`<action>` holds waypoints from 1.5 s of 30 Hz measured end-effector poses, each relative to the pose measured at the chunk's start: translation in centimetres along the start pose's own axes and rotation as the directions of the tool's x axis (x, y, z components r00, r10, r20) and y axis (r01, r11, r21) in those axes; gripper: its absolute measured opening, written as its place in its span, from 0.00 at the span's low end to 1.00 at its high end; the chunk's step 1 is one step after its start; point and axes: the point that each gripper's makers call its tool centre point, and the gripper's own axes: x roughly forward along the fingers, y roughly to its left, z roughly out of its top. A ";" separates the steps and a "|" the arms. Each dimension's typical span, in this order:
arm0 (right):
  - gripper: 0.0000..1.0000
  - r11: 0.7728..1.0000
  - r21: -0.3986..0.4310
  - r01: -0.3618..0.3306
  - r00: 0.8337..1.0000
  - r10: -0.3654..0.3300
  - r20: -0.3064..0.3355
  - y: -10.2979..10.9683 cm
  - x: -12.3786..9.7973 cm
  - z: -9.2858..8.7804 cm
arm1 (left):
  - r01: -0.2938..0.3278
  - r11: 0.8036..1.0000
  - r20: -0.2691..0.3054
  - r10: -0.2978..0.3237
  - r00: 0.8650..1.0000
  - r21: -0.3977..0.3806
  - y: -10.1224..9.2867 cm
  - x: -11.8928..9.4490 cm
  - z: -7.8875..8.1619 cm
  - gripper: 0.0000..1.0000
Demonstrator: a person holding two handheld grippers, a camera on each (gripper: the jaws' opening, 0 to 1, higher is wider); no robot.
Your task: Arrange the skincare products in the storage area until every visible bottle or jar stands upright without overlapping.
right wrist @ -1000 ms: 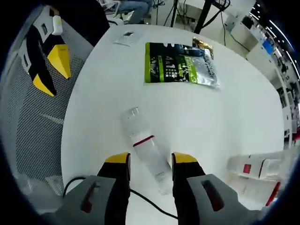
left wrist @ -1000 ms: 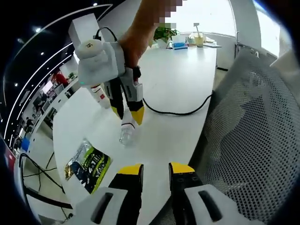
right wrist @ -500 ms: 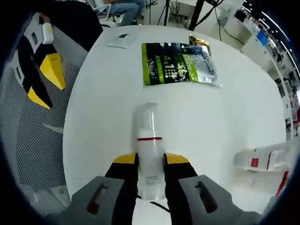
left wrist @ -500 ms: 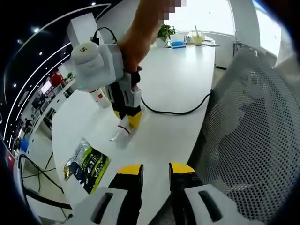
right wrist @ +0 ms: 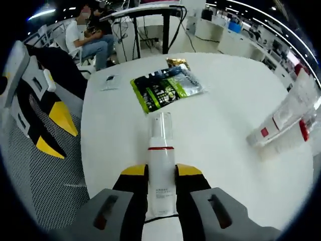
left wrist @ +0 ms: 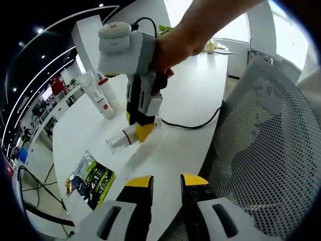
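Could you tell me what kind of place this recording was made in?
Most likely an open-plan office: a large white table, a mesh office chair beside it, rows of desks and strip ceiling lights behind, and a seated person at another desk.

The white bottle's (right wrist: 161, 165) base is hidden between the right gripper's (right wrist: 161, 171) jaws; its label print and the green packet's (right wrist: 165, 88) lettering are unreadable.
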 end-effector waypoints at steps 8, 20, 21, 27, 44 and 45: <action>0.18 0.982 0.185 0.025 0.977 -0.063 0.203 1.7 -3.5 1.5 | 0.010 1.000 -0.013 -0.010 1.000 0.021 -0.3 0.0 -0.2 0.22; 0.18 0.902 0.415 -0.122 0.885 -0.090 0.456 6.6 -6.9 3.8 | 0.032 0.999 0.012 -0.032 0.999 -0.015 -0.4 -0.3 0.1 0.23; 0.18 0.885 0.443 -0.145 0.873 -0.097 0.478 6.8 -7.3 3.9 | 0.042 0.999 0.022 -0.041 0.999 -0.021 -0.5 -0.4 0.3 0.23; 0.18 0.838 0.502 -0.215 0.801 -0.143 0.582 6.4 -9.3 4.9 | 0.093 0.989 0.132 -0.077 0.988 -0.114 -0.5 -1.3 2.1 0.24; 0.18 0.781 0.474 -0.407 0.685 -0.083 0.724 7.4 -11.4 5.5 | 0.474 0.805 0.447 -0.299 0.843 -0.357 -2.2 -4.7 6.8 0.37; 0.18 0.781 0.463 -0.419 0.682 -0.067 0.729 7.7 -11.5 5.6 | 0.506 0.781 0.459 -0.322 0.828 -0.366 -2.5 -5.0 6.9 0.37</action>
